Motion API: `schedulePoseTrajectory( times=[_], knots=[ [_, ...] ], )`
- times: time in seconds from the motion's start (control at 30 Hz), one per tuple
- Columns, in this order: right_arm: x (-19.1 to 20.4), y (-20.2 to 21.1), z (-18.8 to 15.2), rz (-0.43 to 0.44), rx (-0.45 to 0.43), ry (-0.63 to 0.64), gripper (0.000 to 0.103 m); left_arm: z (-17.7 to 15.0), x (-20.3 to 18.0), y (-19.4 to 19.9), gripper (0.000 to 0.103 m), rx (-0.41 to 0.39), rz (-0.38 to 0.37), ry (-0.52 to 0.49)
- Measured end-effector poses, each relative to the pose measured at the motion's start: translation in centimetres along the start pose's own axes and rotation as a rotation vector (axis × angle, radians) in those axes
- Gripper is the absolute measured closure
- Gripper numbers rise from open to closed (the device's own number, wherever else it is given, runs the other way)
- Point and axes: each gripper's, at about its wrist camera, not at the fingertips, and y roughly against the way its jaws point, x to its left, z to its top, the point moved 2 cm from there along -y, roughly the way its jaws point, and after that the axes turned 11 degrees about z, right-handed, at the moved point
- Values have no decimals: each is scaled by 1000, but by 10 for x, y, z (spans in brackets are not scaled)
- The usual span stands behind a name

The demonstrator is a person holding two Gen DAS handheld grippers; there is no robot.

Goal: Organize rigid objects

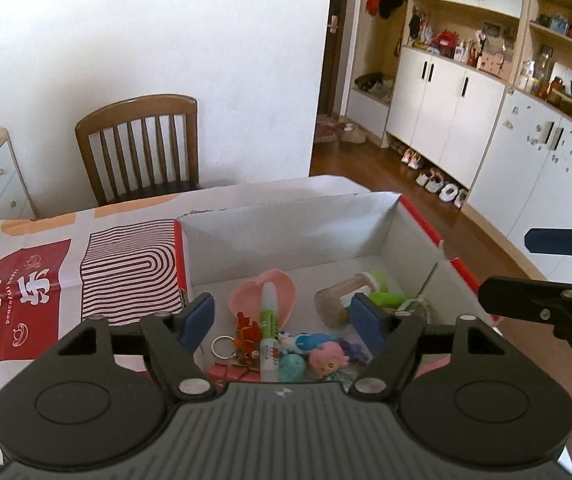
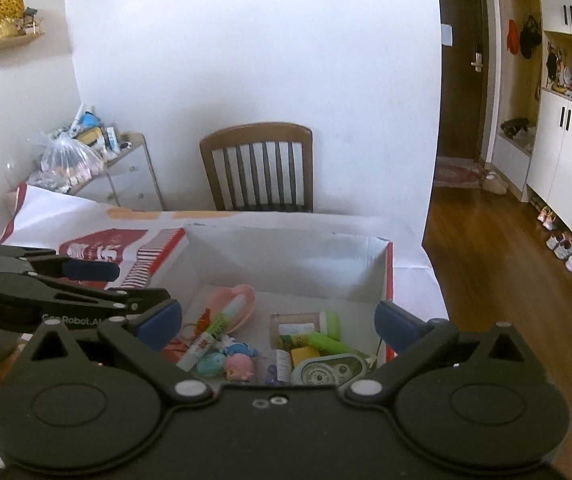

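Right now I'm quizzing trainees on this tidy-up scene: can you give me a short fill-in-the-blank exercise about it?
1. The small toys lie inside a white ____ with red outer sides.
2. The white-and-green marker rests partly on a ____ heart-shaped dish.
3. Behind the table stands a wooden ____.
4. Both the left gripper and the right gripper have their jaws ____.

Missing words: box; pink; chair; open
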Motion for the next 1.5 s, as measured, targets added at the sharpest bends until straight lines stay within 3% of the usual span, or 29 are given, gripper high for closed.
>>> schedulePoseTrajectory(
  times=[0.17,0.47,1.23,1.5],
  knots=[
    [5,12,-6,18,-27,0,0,-4,-1,18,21,-19,-23,19],
    [10,35,-18,23,-59,-6,0,-14,-4,46,4,-63,-13,20],
    [18,61,-37,8,-81,-29,0,-32,-8,76,3,-63,4,55],
    [18,66,-41,7,-81,-35,0,-38,-12,78,3,-63,45,40]
  ],
)
